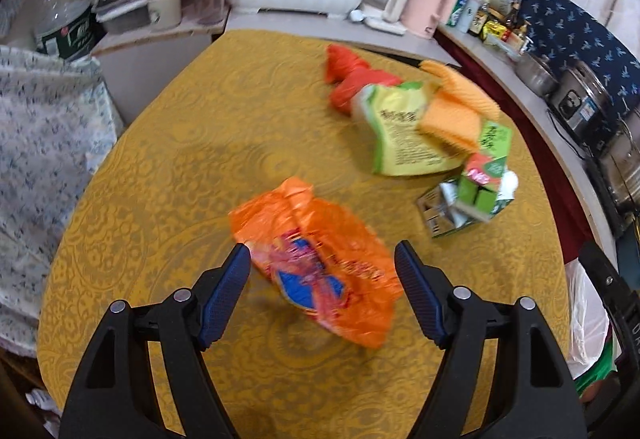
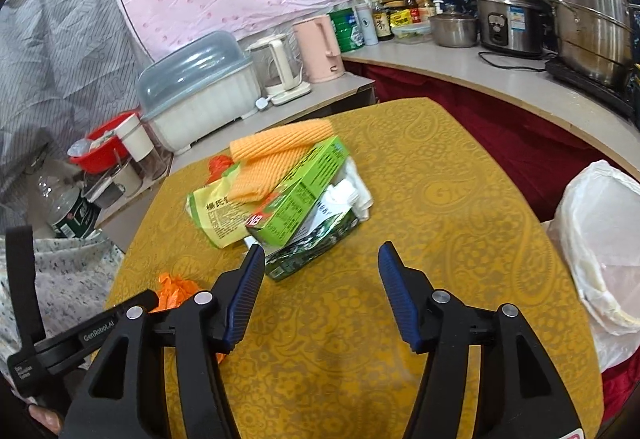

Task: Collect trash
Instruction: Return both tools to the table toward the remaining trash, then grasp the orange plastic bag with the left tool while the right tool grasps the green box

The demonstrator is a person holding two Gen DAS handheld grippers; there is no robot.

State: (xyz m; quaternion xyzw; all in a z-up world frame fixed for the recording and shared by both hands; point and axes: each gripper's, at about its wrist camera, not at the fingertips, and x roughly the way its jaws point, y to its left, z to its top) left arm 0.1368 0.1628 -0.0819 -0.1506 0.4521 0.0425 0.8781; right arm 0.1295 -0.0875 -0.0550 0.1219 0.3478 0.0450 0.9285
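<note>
Two grippers are mine, and both have their jaws spread wide with nothing between the pads. My left gripper [image 1: 322, 263] hangs over the table [image 1: 180, 167], above an orange wrapper [image 1: 316, 263] that lies flat on the yellow cloth; the wrapper shows between the blue pads, but I cannot tell whether either pad touches it. My right gripper [image 2: 322, 267] hovers above the table [image 2: 460, 199] too, its left pad just beside the near end of the trash pile.

I take the green box [image 2: 300, 195] as landmark. An orange foam sleeve [image 2: 276, 151] lies partly on top of it. A yellow-green pouch [image 2: 212, 215] lies to its left, tucked under the sleeve. A dark green carton [image 2: 316, 243] lies crushed under the box's near side, with white paper showing beside it. A red-orange bag [image 1: 348, 79] lies beyond the pouch, on the far side from the box. The orange wrapper sits well apart from the box, toward my left gripper.

Far right of the box, off the table edge, stands a bin lined with a white bag [image 2: 596, 239]. Behind the box, on the counter, a white kettle [image 2: 276, 67] stands beside a pink one [image 2: 320, 47].
</note>
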